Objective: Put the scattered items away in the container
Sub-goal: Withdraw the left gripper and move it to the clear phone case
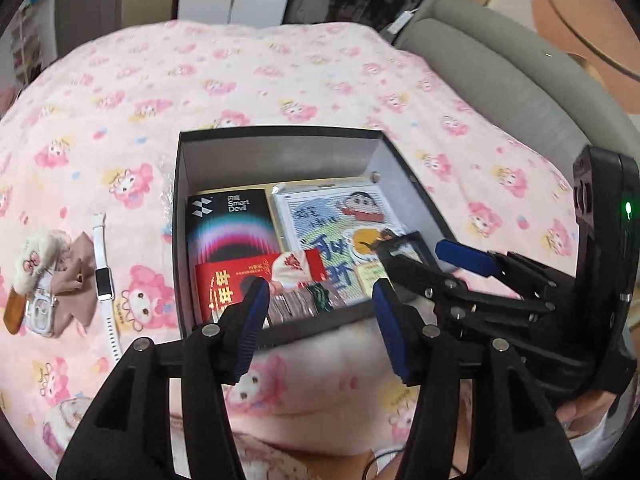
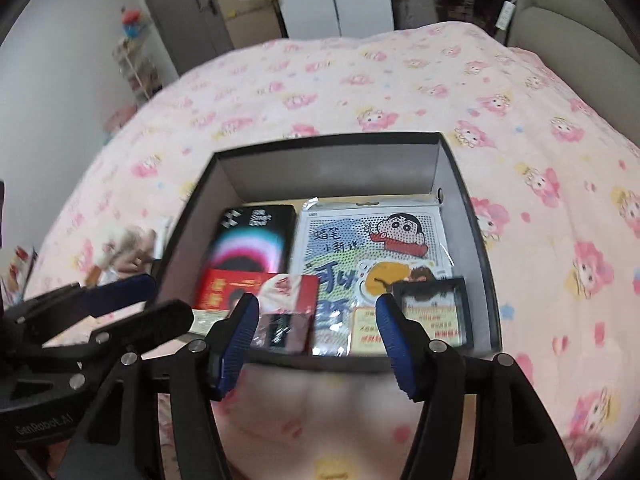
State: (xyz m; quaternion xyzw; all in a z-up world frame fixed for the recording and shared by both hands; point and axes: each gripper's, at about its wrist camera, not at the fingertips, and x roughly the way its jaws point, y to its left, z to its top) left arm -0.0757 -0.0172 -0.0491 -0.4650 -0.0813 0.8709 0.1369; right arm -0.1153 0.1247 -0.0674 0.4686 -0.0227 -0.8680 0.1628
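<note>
black box [image 1: 276,326] on pink blanket [image 1: 280,76]; left gripper [image 1: 318,292], right gripper [image 2: 316,308] fingers spread, seemingly empty.

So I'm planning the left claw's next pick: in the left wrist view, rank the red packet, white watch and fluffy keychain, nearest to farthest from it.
From the left claw:
1. Red packet, in the box, beside the left fingertip.
2. White watch, on the blanket left of the box.
3. Fluffy keychain, farthest left.
</note>
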